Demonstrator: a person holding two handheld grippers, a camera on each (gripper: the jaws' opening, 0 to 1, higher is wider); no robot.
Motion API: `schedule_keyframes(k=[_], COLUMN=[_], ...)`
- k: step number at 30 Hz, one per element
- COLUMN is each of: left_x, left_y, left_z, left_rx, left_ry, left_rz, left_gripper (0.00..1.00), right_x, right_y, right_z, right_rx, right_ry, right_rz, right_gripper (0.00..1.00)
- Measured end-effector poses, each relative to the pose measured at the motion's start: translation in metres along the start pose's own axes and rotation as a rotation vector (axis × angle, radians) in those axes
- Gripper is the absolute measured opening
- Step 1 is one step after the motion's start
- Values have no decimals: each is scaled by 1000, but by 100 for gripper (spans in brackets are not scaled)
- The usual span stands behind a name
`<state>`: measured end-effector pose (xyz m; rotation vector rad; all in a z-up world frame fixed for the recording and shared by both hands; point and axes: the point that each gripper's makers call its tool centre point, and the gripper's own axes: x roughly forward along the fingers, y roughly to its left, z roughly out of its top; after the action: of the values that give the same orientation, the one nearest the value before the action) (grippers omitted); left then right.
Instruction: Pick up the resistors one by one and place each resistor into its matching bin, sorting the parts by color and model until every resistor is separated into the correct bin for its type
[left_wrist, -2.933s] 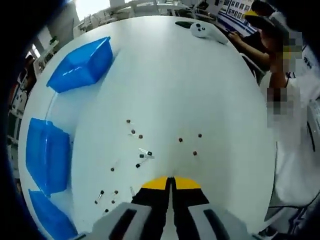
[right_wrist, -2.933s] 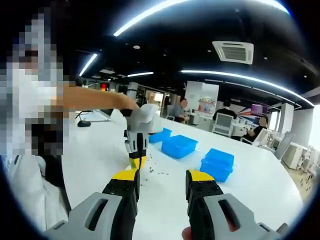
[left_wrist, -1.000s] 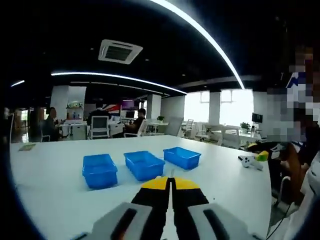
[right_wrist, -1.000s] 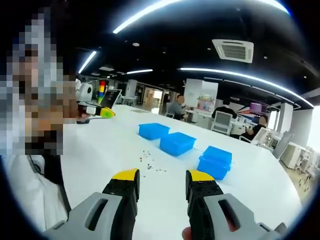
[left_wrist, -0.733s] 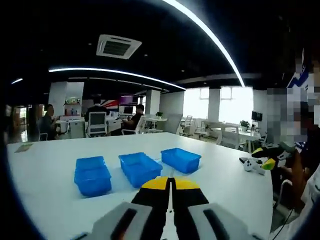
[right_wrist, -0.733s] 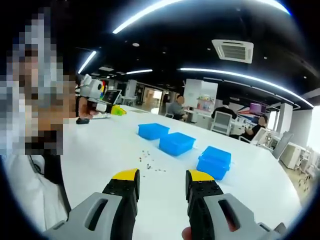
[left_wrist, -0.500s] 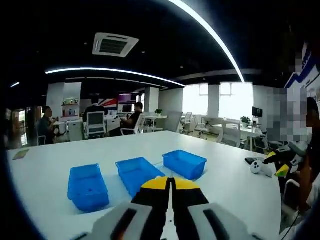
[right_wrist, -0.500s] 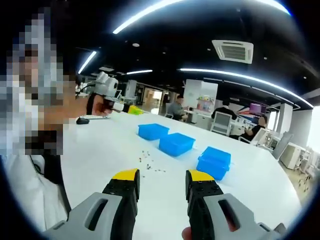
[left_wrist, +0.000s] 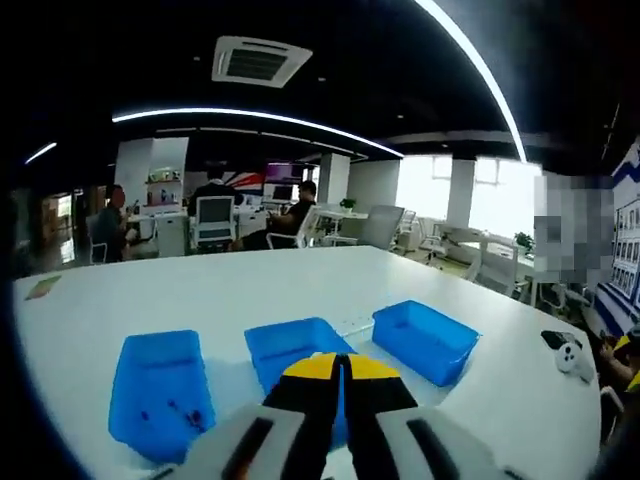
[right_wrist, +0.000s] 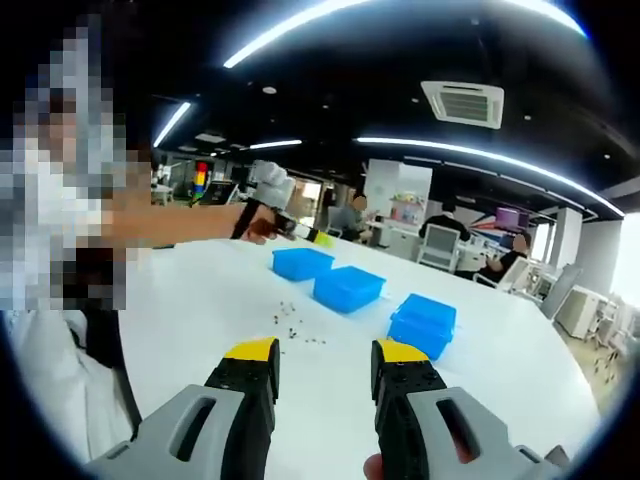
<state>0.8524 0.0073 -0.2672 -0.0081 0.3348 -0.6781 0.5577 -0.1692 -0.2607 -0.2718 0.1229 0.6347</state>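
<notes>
On the white table (right_wrist: 200, 330), resistors (right_wrist: 293, 328) ahead of parted right hand-held gripper (right_wrist: 325, 352), untouched.

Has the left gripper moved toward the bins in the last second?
Yes. In the right gripper view the left gripper now reaches over the table toward the nearest blue bin.

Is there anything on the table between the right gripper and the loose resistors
Nothing visible does. In the right gripper view, the open right gripper faces bare white table up to the scattered resistors. The three blue bins sit beyond them, and the left gripper is above the far end.
</notes>
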Motion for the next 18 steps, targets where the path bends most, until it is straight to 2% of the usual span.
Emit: schedule_keyframes(k=[4,7,8,9,10,11,18], left_x=[10,13,14,15,16,16,2], left_y=[4,8,10,11,9,9,8], left_z=[-1,0,0,0,-2,-3,3], left_rx=[-43,-1,20,46,89,100,108], left_ry=[-8,-15,-18,-12,1,7,-12], left_rz=[4,27,38,45,40,39,59], left_gripper=[5,9,17,32,41,46,44], right_x=[0,0,0,0,0,0,-2], right_y=[0,0,0,0,1,1,0], right_z=[0,0,0,1,1,1,3], right_rx=[-1,0,0,0,-1,0,-2], right_ry=[2,4,3,2,1,1,0], right_rz=[-3,-3,-1,-1,-1,-1,-3], right_gripper=[39,39,39,39,39,39,39])
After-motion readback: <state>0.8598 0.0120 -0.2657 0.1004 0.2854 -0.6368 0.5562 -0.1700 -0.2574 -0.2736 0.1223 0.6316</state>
